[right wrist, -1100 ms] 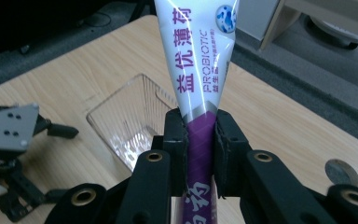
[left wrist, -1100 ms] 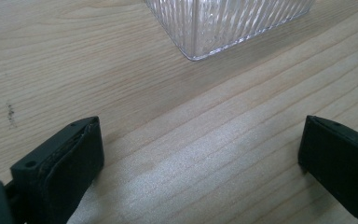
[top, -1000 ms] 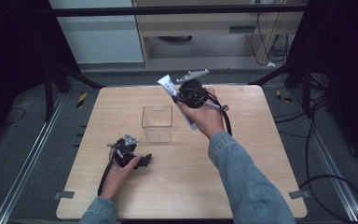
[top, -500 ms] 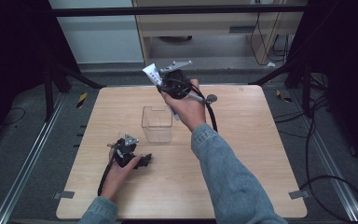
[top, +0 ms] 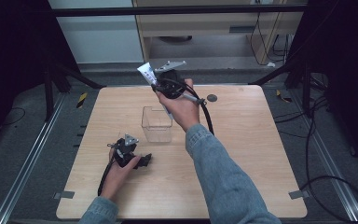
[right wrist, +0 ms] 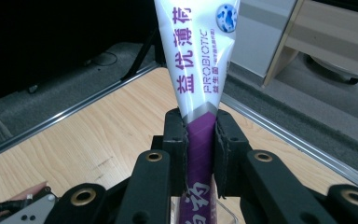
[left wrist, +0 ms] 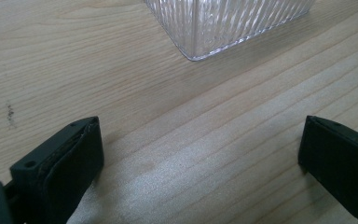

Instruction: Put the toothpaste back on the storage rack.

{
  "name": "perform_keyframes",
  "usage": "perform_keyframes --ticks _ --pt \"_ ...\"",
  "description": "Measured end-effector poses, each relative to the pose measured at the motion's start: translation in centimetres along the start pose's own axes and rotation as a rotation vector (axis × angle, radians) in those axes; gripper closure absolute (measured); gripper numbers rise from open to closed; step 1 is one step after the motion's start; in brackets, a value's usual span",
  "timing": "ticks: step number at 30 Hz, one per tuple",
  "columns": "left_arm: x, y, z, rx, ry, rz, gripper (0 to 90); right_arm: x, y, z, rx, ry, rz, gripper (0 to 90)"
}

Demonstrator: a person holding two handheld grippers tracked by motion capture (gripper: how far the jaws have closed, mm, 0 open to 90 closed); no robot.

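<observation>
The right gripper is held raised above the far part of the table, its jaws pinched on a white-and-purple toothpaste tube that projects beyond the tips. The left gripper is rested low on the table, jaws spread wide, with a clear ribbed container standing just ahead of them.

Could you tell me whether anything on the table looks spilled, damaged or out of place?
Nothing stands out. The clear container stands upright on the wooden table, the right claw grips a white and purple tube cleanly, and the left claw rests open near the container.
</observation>
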State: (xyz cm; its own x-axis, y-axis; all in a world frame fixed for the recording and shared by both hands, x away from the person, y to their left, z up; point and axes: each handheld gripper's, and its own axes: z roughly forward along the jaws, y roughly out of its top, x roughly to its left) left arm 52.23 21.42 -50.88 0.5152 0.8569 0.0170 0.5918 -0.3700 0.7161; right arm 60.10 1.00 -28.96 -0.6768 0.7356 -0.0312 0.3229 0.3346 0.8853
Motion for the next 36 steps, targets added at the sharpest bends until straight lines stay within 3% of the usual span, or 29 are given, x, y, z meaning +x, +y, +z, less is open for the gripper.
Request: perform_keyframes --ticks 18,36 --pt "0.0 0.0 0.0 0.001 0.000 0.000 0.0 1.6 -0.3 1.9 -0.015 0.010 0.005 77.3" --pt "0.0 0.0 0.0 0.000 -0.001 0.000 0.0 1.7 -1.3 3.3 -0.059 0.012 0.020 77.1"
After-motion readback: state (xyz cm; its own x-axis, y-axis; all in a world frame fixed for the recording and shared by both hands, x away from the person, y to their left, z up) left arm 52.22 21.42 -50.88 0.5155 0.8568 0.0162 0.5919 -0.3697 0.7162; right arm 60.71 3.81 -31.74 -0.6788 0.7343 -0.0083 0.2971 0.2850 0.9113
